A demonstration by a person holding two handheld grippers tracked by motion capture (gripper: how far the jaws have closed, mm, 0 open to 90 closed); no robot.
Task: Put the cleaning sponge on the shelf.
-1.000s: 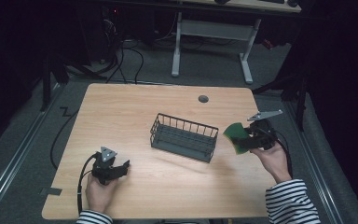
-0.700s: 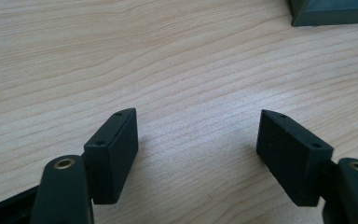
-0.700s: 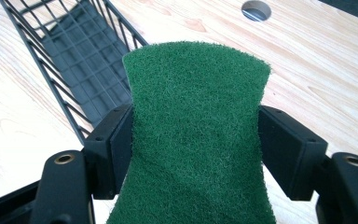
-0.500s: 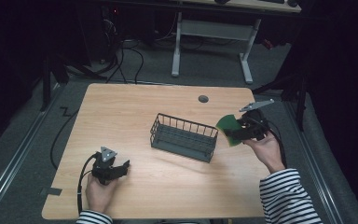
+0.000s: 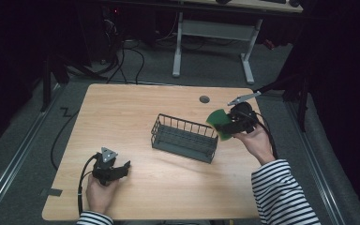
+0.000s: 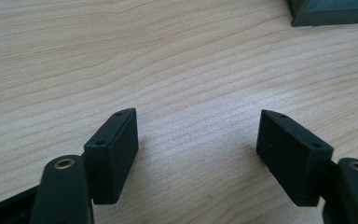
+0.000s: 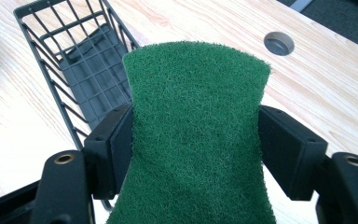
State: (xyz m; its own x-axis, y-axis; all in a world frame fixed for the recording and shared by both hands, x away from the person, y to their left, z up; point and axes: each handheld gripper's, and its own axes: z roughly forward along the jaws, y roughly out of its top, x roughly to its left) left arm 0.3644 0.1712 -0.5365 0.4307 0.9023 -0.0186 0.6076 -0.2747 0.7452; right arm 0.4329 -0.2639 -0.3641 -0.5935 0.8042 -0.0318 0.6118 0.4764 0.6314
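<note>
A green scouring pad (image 7: pixel 196 135) is clamped between the two black jaws of my right gripper (image 7: pixel 196 140), its sides pinched in at the waist. In the high view the right gripper (image 5: pixel 232 125) holds the green pad (image 5: pixel 219 123) in the air just off the right end of the dark wire basket (image 5: pixel 184 138). The basket (image 7: pixel 81 70) lies below and ahead of the pad in the right gripper view. My left gripper (image 5: pixel 122 168) rests near the table's front left, and its jaws (image 6: pixel 196 140) stand wide apart with only bare wood between them.
The wooden table (image 5: pixel 136 108) has a round grommet hole (image 5: pixel 204 99) near its back edge, right of centre. A black cable (image 5: pixel 82 176) trails from the left gripper. Another desk's white legs (image 5: pixel 248 51) stand on the floor beyond the table.
My right gripper has carried the green pad up and leftward, closer to the basket's right end. The left gripper has stayed where it was.
</note>
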